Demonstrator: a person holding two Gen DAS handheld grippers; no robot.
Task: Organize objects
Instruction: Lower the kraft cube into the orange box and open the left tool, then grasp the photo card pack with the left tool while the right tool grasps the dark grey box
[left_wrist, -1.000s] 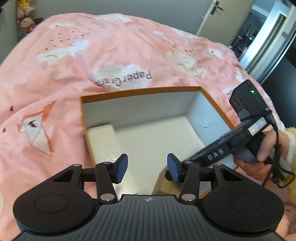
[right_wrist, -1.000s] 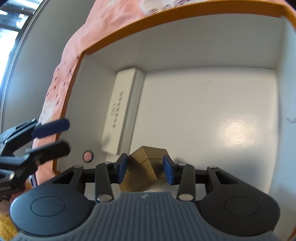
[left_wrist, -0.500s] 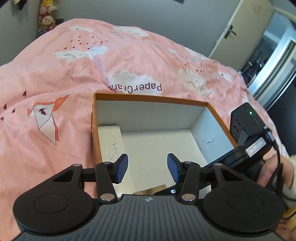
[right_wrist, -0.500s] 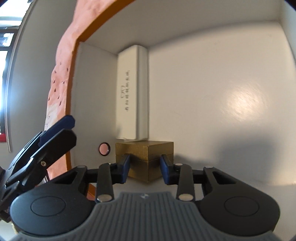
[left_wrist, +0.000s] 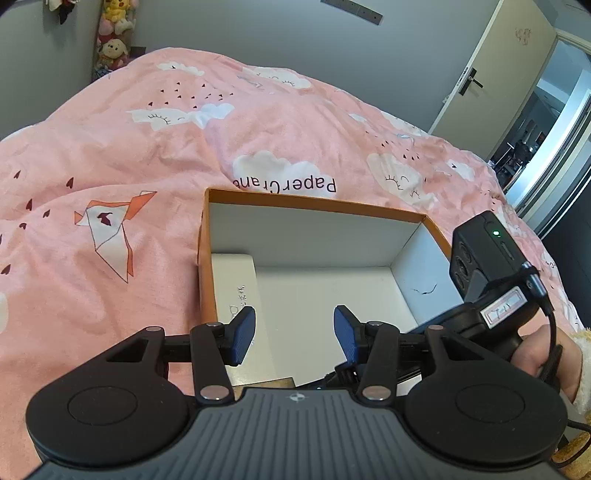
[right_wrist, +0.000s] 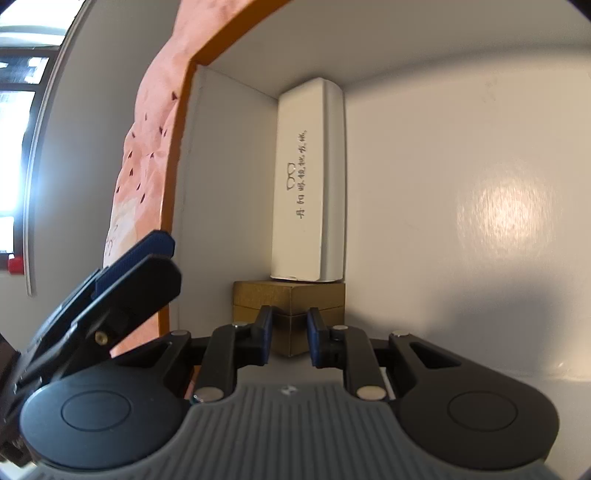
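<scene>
An orange-rimmed box (left_wrist: 314, 203) with a white inside lies on the pink bed. A long white case (left_wrist: 236, 284) lies along its left wall; it also shows in the right wrist view (right_wrist: 310, 181). My right gripper (right_wrist: 290, 334) is down inside the box, shut on a small gold box (right_wrist: 291, 299) that rests on the floor against the end of the white case. A sliver of the gold box (left_wrist: 266, 382) shows in the left wrist view. My left gripper (left_wrist: 293, 334) is open and empty above the box's near left part.
The pink bedspread (left_wrist: 147, 155) with cloud prints surrounds the box. Plush toys (left_wrist: 112, 40) hang at the far left wall. A door (left_wrist: 491, 66) stands at the far right. The white box floor (right_wrist: 461, 184) stretches right of the case.
My right gripper has carried the gold box forward and squared it up against the end of the white case. My left gripper has drawn back and upward.
</scene>
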